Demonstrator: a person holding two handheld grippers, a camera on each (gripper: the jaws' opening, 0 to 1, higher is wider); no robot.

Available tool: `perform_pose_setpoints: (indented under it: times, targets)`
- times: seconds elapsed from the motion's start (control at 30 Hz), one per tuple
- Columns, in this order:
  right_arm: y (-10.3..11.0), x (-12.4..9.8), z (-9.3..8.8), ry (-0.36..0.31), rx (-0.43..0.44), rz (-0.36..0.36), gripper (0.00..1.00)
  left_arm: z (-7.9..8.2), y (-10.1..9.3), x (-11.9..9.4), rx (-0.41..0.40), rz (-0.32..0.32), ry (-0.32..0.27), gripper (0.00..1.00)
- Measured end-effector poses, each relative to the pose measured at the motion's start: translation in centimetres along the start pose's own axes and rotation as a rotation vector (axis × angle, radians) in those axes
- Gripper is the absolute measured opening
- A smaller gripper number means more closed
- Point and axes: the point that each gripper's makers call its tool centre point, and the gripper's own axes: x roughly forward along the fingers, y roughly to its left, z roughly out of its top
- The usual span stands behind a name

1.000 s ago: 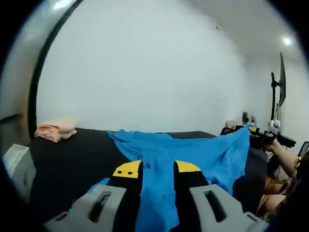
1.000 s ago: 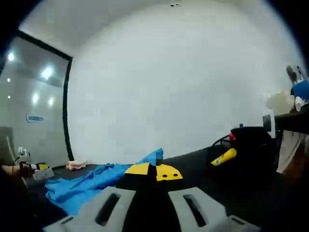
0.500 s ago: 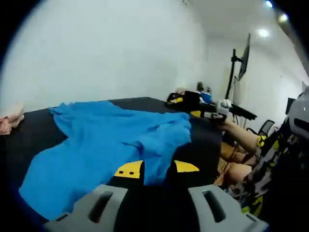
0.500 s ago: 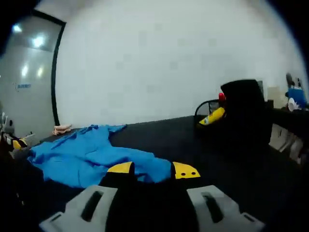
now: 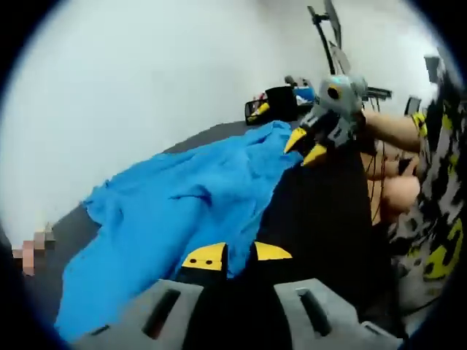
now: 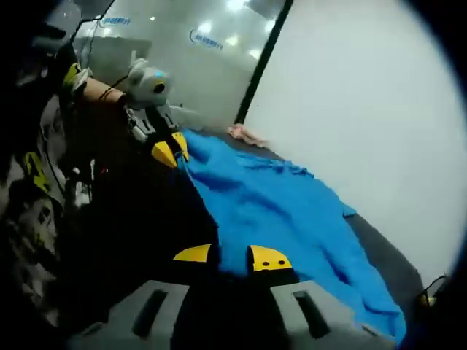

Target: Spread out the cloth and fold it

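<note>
A blue cloth point(image 5: 182, 197) lies spread over a dark table point(image 5: 314, 219), somewhat wrinkled. In the left gripper view, the left gripper point(image 5: 239, 255) sits low at the cloth's near edge, its yellow-tipped jaws a little apart with the edge between them. The right gripper point(image 5: 306, 146) comes in from the right at the cloth's far corner, held by a person's arm. In the right gripper view, the right gripper point(image 6: 230, 257) has its jaws slightly apart around an edge of the cloth point(image 6: 277, 204). The left gripper point(image 6: 171, 149) is at the other near corner.
A person in a patterned sleeve point(image 5: 430, 189) stands along the table's side. Dark bags and yellow objects point(image 5: 273, 106) sit at the table's far end, beside a monitor stand point(image 5: 328, 29). A pinkish rag point(image 6: 244, 133) lies beyond the cloth, near a glass wall point(image 6: 182, 51).
Both views have swung round, so each gripper now faces the other along the cloth's near edge. Both pairs of jaws stand closer together than half a second ago. The cloth lies flat, no longer lifted.
</note>
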Motion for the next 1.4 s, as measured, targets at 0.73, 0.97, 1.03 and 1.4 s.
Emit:
perform_pose_setpoints:
  times: [0.73,0.97,1.03,1.4]
  targets:
    - [-2.0,-9.5,6.3,-0.311,0.476,0.068,0.02,4.1,-6.0,-6.0,-0.133,-0.385,-0.014,0.04]
    - [4.0,-7.5,0.5,-0.194,0.498,0.12,0.03,-1.9,-7.0,-4.6,-0.301,-0.389,0.061,0.05]
    - [2.8,-8.2,1.2,-0.248,0.503,0.084,0.12,0.9,-6.2,-5.3,-0.364,-0.386,-0.032,0.06]
    - [-15.6,-17.5,-12.5,-0.057,0.804,-0.901,0.27,6.5,2.9,-4.7,-0.465,-0.175,-0.328,0.25]
